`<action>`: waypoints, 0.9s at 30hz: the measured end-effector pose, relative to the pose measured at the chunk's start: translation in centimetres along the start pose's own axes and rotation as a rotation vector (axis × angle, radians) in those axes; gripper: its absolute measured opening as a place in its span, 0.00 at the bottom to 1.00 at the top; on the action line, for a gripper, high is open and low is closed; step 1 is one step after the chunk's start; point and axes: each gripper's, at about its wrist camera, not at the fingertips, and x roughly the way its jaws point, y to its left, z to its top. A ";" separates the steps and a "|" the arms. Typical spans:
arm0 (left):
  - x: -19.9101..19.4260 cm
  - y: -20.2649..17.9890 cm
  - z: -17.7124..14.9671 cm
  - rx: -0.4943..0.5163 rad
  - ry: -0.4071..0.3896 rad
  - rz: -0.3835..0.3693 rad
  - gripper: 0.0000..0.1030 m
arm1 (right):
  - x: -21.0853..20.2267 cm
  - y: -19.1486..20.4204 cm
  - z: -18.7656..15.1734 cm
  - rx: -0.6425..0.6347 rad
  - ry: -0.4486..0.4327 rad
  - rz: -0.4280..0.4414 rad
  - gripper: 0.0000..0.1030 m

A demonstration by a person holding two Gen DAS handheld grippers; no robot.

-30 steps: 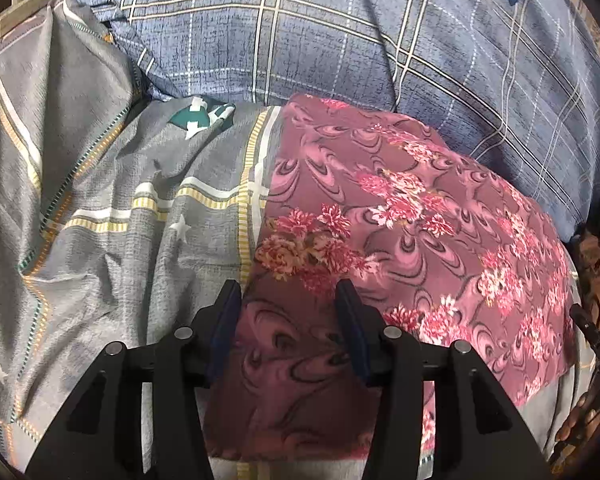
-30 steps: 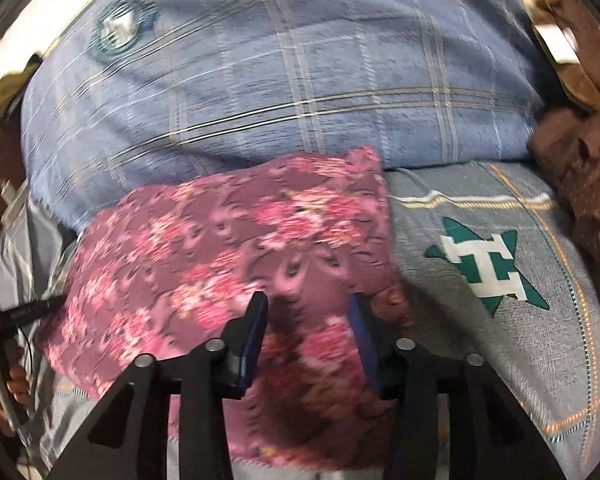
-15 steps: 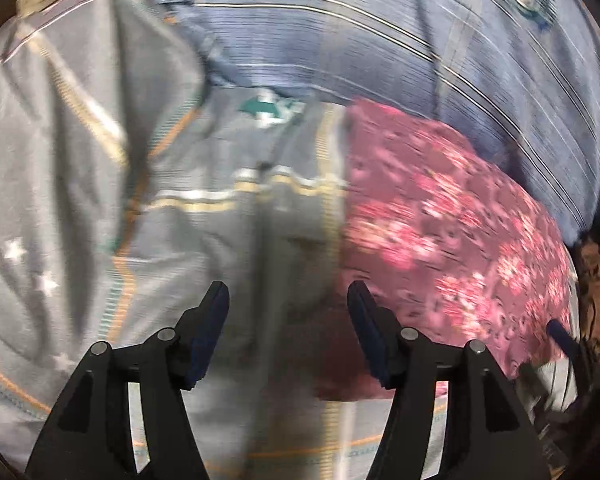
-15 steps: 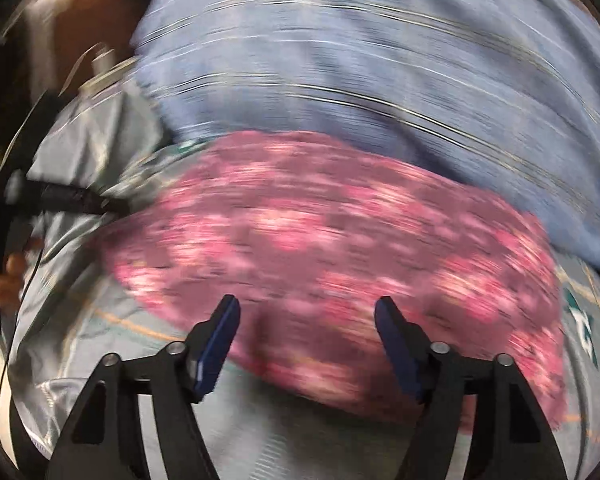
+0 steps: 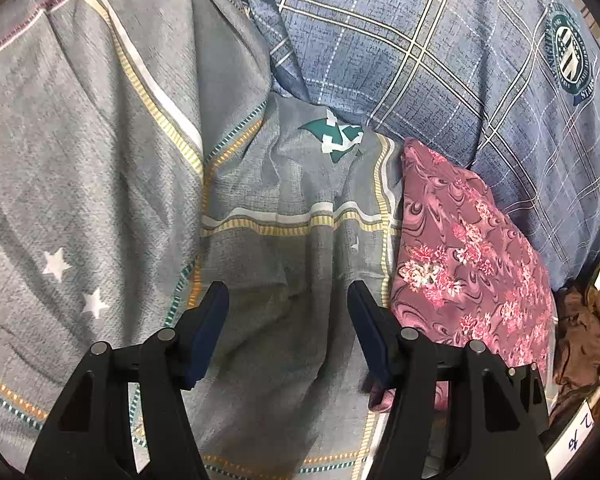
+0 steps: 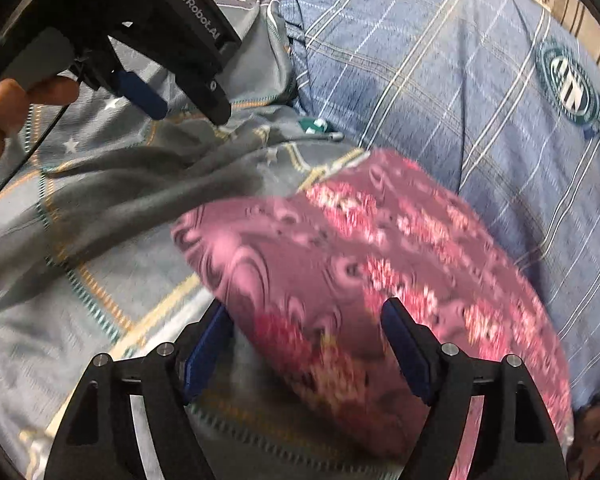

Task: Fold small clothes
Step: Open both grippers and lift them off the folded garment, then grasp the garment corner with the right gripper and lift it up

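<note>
Both claws, left [image 5: 288, 300] & right [image 6: 306, 328], gape over folded floral cloth [image 6: 380, 280]

The folded pink floral cloth [image 6: 360, 280] is smeared by motion blur in the right wrist view, so its print cannot be read there. In the left wrist view its lower end is covered by the left gripper's [image 5: 288, 332] right finger. The brown crumpled fabric [image 5: 580, 332] is cut off at the right edge (kind of garment not discernible). The white handwritten label [image 5: 572, 440] at lower right is clipped and illegible.
</note>
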 end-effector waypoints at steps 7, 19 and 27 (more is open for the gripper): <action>2.5 -2.4 1.9 -0.006 0.109 -0.093 0.59 | -1.5 -1.9 -0.1 0.064 -0.097 -0.018 0.05; 9.5 -9.8 6.6 -0.098 0.319 -0.302 0.59 | -3.9 -4.5 -1.3 0.147 -0.183 -0.003 0.05; 8.0 -9.4 8.4 -0.177 0.223 -0.435 0.66 | -3.9 -4.6 -2.1 0.172 -0.181 0.036 0.05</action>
